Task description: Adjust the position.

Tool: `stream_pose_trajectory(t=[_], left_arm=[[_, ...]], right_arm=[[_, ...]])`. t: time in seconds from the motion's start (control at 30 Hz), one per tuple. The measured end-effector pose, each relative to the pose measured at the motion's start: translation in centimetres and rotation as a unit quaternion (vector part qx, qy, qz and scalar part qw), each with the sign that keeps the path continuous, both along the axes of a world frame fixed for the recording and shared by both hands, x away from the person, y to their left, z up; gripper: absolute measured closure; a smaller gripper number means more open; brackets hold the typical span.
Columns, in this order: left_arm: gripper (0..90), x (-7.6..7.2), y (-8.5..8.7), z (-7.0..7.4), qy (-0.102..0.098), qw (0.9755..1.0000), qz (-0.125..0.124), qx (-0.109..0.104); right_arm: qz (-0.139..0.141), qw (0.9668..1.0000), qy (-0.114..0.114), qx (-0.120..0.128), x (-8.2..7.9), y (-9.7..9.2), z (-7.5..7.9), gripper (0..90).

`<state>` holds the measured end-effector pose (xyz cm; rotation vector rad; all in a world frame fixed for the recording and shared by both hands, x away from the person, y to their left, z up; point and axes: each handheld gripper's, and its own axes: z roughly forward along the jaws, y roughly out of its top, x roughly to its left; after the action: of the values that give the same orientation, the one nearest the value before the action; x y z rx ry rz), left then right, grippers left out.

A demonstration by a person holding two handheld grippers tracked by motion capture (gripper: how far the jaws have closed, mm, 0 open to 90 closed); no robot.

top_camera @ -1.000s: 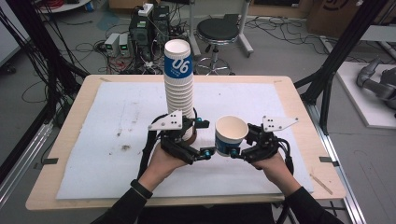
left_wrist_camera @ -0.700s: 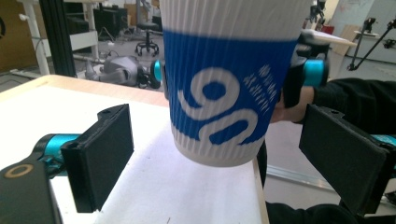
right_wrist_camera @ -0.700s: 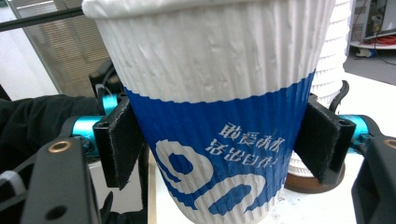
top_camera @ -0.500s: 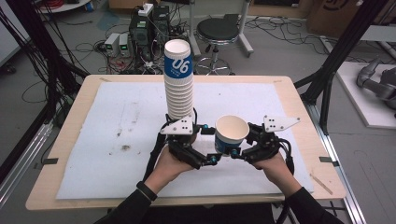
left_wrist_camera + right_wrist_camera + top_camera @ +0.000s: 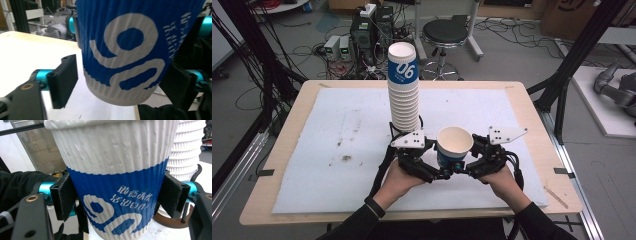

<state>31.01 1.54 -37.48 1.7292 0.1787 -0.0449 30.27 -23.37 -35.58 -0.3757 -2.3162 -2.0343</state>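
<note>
While both hands sit at lower centre of the high view, one paper cup (image 5: 454, 147) stands between them, upright, mouth open upward, white above and blue below.

R gripper (image 5: 462, 167): clamped on the cup. In the right gripper view its two black pads press the blue band of the cup (image 5: 117, 182) from both sides.

L gripper (image 5: 439, 172): jaws have just been closing, cup between them. In the left gripper view the cup (image 5: 127, 52) hangs between the jaws; the pad at frame right appears to touch its wall, the pad (image 5: 63, 80) at frame left stands just beside it with a slim gap showing. Not clamped yet, as far as visible.

Count: 1 single cup, 1 tall stack of cups (image 5: 404, 90) in upper centre of the high view, just behind the L gripper; top cup marked "06". No. of cups in the stack cannot be told exactly. The stack's lower part (image 5: 185, 152) also shows at upper right in the right gripper view.

Table (image 5: 287, 130): 1, wood edge, with 1 white mat (image 5: 327, 135) carrying a few dark marks at frame left.
</note>
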Motion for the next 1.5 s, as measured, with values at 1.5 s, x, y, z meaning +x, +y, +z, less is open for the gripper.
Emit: stream_pose_trajectory(t=[1.5], left_arm=[[26.1,-0.23,-0.37,-0.03,0.002,0.9997,-0.014,-0.022]], right_arm=[[-0.006,0.9998,-0.018,0.003,-0.47,0.55,0.40,20.1]])
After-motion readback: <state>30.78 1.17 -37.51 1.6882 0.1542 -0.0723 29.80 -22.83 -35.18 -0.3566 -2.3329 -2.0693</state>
